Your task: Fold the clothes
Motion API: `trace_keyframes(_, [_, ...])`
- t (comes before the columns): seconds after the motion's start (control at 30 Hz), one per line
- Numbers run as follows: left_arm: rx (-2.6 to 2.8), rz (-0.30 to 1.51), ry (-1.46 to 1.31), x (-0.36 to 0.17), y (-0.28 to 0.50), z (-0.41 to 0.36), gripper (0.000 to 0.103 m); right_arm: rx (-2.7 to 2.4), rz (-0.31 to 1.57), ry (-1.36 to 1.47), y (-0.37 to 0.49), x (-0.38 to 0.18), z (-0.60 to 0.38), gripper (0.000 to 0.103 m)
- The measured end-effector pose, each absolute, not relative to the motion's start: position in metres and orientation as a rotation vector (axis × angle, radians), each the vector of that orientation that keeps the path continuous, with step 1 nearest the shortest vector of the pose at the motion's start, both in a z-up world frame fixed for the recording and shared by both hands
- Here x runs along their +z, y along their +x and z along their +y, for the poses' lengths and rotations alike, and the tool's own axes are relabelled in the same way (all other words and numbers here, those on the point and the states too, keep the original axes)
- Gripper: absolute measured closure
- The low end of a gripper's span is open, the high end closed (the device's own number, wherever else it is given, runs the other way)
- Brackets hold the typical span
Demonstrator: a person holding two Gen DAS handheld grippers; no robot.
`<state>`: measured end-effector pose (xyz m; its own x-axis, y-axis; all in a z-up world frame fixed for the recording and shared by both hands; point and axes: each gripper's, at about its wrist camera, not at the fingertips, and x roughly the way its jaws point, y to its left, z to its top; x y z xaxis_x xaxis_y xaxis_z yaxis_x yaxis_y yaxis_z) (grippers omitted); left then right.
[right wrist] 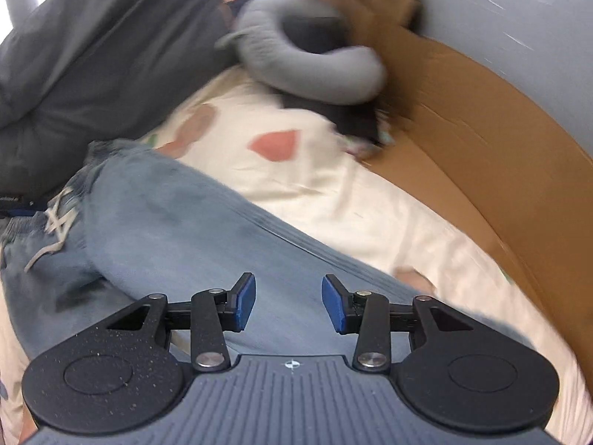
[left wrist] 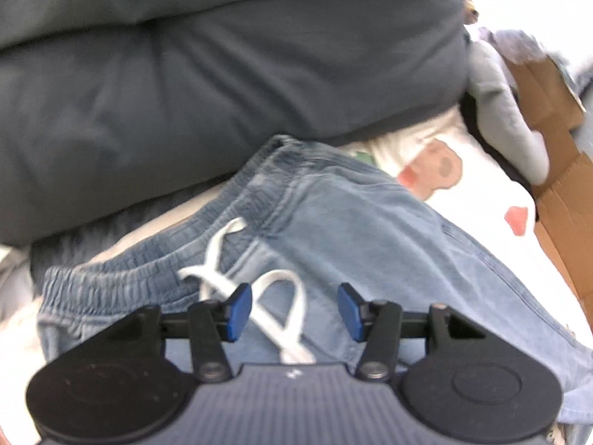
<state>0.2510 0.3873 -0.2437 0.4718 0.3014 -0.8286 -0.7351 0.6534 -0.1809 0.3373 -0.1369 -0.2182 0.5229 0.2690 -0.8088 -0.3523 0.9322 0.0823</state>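
Note:
Light blue denim trousers (left wrist: 341,230) with an elastic waistband and a white drawstring (left wrist: 285,307) lie on a cream sheet. My left gripper (left wrist: 294,311) hovers open over the waist area, its blue pads either side of the drawstring loop, holding nothing. The right wrist view shows the same trousers (right wrist: 192,230) stretching from the waistband at the left down under my right gripper (right wrist: 289,306). That gripper is open above a trouser leg, with nothing between its pads.
A big dark grey duvet (left wrist: 222,74) is heaped behind the trousers. The cream sheet (right wrist: 296,178) has pink prints. A grey neck pillow (right wrist: 315,70) and a dark item sit farther back. Brown cardboard (right wrist: 481,141) lines the right side against a grey wall.

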Motion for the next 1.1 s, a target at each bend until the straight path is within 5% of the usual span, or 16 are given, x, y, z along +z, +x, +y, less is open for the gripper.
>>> trace_keyframes(1.1, [0.47, 1.06, -0.285, -0.218, 0.409, 0.315, 0.046, -0.241, 0.766, 0.449, 0.238, -0.289, -0.413, 0.056])
